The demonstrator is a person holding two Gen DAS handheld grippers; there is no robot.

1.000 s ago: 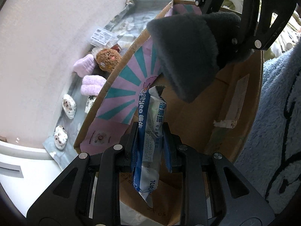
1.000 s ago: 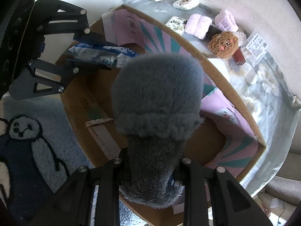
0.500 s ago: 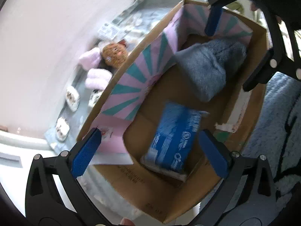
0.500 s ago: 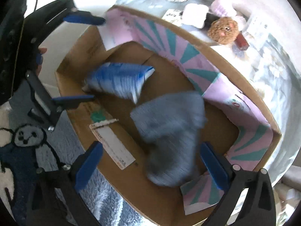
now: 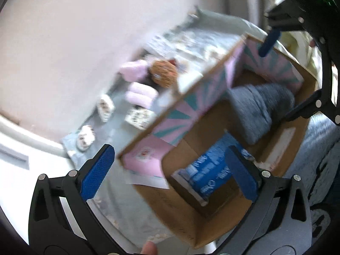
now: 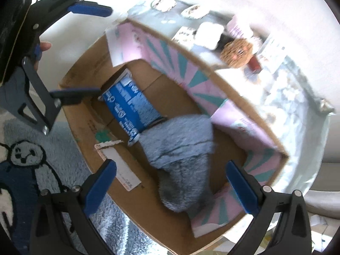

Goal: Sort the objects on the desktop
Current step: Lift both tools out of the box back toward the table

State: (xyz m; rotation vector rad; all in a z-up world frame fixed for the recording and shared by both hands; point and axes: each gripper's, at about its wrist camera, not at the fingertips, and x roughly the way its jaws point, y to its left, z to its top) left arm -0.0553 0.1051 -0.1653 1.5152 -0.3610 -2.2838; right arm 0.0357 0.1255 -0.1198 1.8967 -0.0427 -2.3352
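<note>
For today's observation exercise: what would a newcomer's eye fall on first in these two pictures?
First, the open cardboard box with pink and teal flaps, filling the middle. Inside it lie a fluffy grey sock and, beside it, a blue packet. Above the box, the right hand-held gripper and the left hand-held gripper stand open, holding nothing.

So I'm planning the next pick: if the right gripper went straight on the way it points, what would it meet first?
Most likely the grey fuzzy sock lying in the cardboard box, between the right gripper's open jaws.

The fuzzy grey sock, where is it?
In the right wrist view, the fuzzy grey sock lies inside the cardboard box, touching the blue packet.
</note>
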